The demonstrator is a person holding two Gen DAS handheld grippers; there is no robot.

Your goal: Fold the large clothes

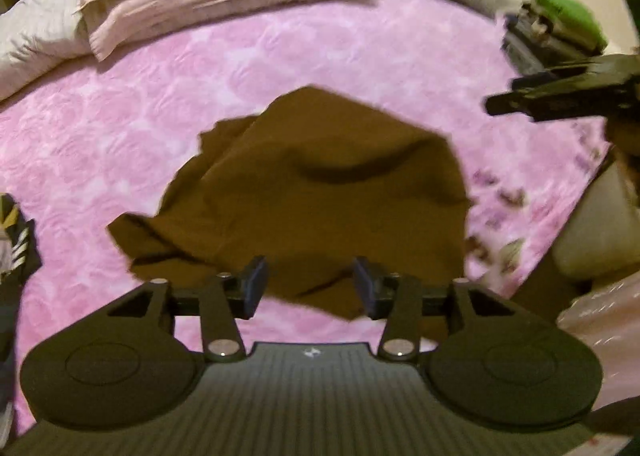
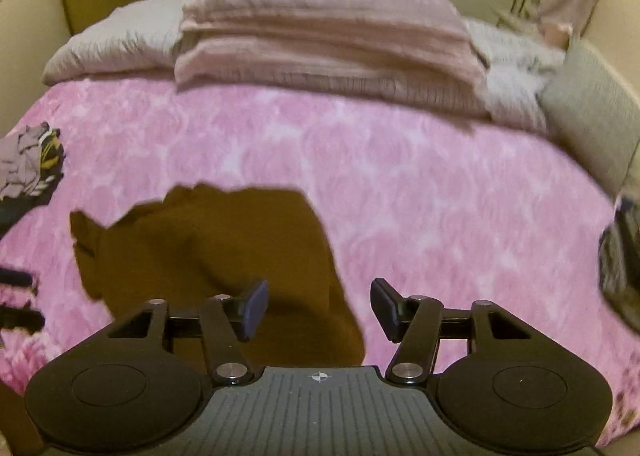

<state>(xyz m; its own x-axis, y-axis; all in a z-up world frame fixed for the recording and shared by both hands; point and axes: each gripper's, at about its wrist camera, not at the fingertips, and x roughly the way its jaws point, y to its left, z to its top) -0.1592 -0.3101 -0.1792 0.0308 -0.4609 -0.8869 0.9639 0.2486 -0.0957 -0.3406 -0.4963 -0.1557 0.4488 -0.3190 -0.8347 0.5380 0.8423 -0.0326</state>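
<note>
A brown garment [image 1: 320, 192] lies crumpled and partly folded on the pink bedspread [image 1: 120, 128]. My left gripper [image 1: 310, 288] hovers open over its near edge, fingers apart with cloth showing between them but not pinched. In the right wrist view the same brown garment [image 2: 208, 256] lies low and left. My right gripper [image 2: 320, 310] is open above its right edge, holding nothing. The right gripper's black body [image 1: 560, 92] also shows at the right of the left wrist view.
Folded beige blankets [image 2: 320, 36] and grey pillows [image 2: 116, 44] are stacked at the head of the bed. A pile of dark and grey clothes [image 2: 28, 168] lies at the left edge. Folded clothes with a green top [image 1: 560, 24] sit at the right.
</note>
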